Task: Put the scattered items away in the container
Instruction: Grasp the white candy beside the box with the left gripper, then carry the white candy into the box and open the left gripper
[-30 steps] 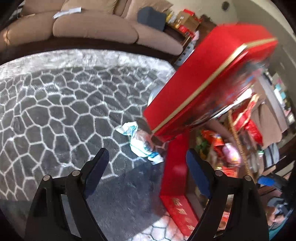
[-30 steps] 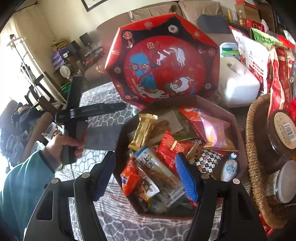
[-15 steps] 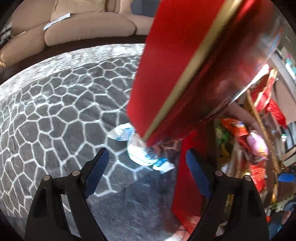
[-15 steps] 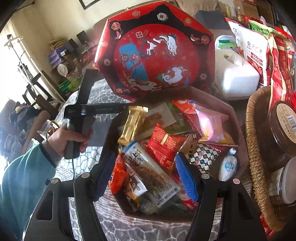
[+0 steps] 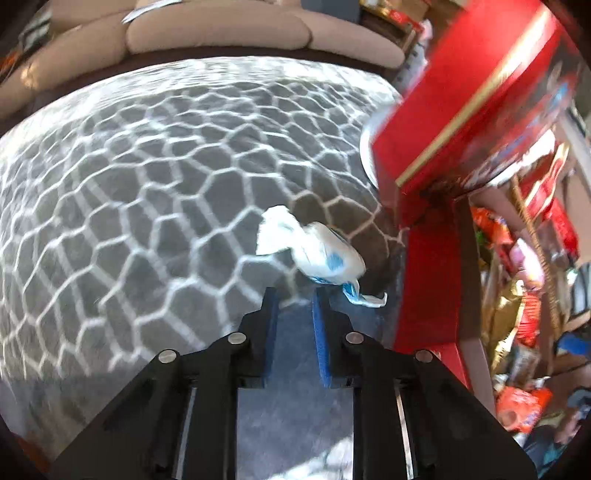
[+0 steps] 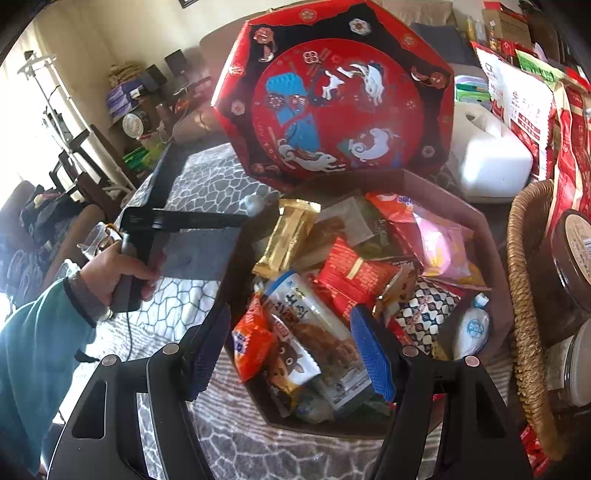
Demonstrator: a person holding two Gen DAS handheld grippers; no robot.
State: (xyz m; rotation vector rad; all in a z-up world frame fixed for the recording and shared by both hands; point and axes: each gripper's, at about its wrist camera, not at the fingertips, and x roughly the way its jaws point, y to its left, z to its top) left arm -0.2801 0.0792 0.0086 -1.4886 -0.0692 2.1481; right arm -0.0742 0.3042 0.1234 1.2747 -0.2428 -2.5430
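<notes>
A white and blue wrapped candy (image 5: 321,251) lies on the grey patterned cloth beside the red octagonal box (image 5: 428,295). My left gripper (image 5: 295,295) is nearly shut with nothing between its pads, just short of the candy. In the right wrist view the box (image 6: 476,221) is full of snack packets, and its red lid (image 6: 332,96) stands propped behind it. My right gripper (image 6: 291,343) is open and empty above the box's near edge. The left gripper (image 6: 177,221) also shows there, held in a hand.
A wicker basket (image 6: 524,295) with jars stands right of the box. A white tissue box (image 6: 487,158) and snack bags sit behind. A beige sofa (image 5: 221,29) lies beyond the cloth (image 5: 129,203).
My left gripper's jaws have closed from wide open to nearly shut, and it has shifted so the candy is now straight ahead. The right gripper has moved a little nearer the box.
</notes>
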